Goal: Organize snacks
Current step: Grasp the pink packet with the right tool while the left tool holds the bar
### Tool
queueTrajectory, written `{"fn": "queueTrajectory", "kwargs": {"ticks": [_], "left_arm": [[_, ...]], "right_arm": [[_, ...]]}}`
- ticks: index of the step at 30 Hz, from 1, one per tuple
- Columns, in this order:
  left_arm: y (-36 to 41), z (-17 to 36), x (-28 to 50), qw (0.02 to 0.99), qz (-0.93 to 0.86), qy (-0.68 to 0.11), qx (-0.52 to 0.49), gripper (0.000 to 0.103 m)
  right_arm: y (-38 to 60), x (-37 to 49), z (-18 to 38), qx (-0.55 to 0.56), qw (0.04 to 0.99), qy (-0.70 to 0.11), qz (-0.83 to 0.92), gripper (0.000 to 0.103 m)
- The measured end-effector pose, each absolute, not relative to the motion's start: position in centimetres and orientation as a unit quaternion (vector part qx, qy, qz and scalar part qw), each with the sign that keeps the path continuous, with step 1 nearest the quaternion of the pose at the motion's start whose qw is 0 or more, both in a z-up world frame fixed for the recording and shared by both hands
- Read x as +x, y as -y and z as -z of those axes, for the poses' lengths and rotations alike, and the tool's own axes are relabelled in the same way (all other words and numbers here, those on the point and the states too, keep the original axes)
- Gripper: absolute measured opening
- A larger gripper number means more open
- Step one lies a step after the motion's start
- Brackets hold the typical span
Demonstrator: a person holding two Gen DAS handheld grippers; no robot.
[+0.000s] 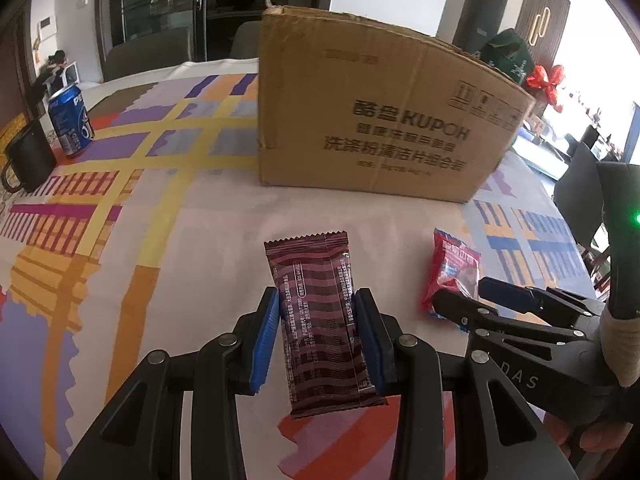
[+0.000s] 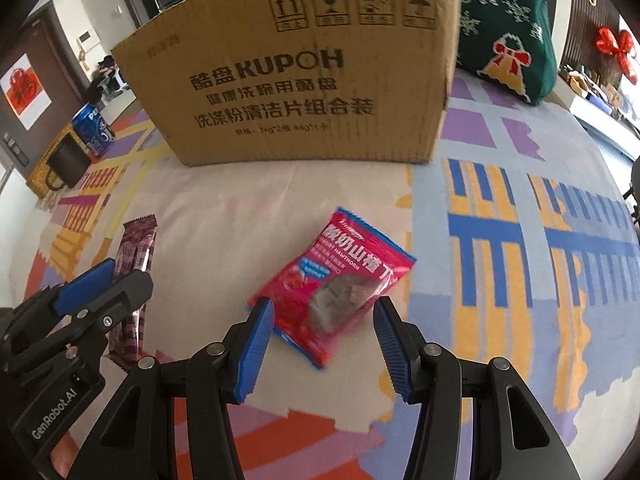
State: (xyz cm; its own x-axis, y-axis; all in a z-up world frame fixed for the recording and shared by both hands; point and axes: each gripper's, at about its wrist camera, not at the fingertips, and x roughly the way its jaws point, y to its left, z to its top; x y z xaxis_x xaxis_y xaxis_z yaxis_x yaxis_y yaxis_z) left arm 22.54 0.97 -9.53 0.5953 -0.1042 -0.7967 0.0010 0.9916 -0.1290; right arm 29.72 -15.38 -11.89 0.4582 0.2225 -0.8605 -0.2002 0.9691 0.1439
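A dark maroon snack bar (image 1: pixel 322 320) lies flat on the tablecloth between the blue pads of my left gripper (image 1: pixel 317 304). The pads touch or nearly touch its two long sides. It also shows in the right wrist view (image 2: pixel 134 256), partly hidden by the left gripper (image 2: pixel 108 280). A red hawthorn snack packet (image 2: pixel 334 284) lies on the cloth, its near end between the fingers of my open right gripper (image 2: pixel 324 320). In the left wrist view the packet (image 1: pixel 452 268) lies just beyond the right gripper (image 1: pixel 468 296). A cardboard box (image 1: pixel 376 116) stands behind both snacks.
A blue Pepsi can (image 1: pixel 71 120) and a black mug (image 1: pixel 30 160) stand at the far left. A green Christmas stocking (image 2: pixel 508 28) lies behind the box's right side. The colourful patterned tablecloth (image 1: pixel 140 208) covers the table.
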Motion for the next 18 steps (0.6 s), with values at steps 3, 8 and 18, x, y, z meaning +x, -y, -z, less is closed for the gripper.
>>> {"fn": "queueTrajectory", "kwargs": {"ticks": [3,8,18], "left_arm": [[-1.5,9.9,23.0,0.889,0.025,-0.453,-0.058,0.038],[-2.5,10.3,23.4,0.887,0.019,-0.457,-0.064,0.038],[-3.4,10.5,24.5,0.887,0.006,-0.456,-0.068,0.038]], "right_arm": [[14.4,30.5,11.9,0.009,0.853,-0.506,-0.131,0.053],[12.6,31.6,11.9,0.004,0.852,-0.505,-0.14,0.053],[11.2,33.4,11.9,0.007,0.859,-0.499,-0.119,0.07]]}}
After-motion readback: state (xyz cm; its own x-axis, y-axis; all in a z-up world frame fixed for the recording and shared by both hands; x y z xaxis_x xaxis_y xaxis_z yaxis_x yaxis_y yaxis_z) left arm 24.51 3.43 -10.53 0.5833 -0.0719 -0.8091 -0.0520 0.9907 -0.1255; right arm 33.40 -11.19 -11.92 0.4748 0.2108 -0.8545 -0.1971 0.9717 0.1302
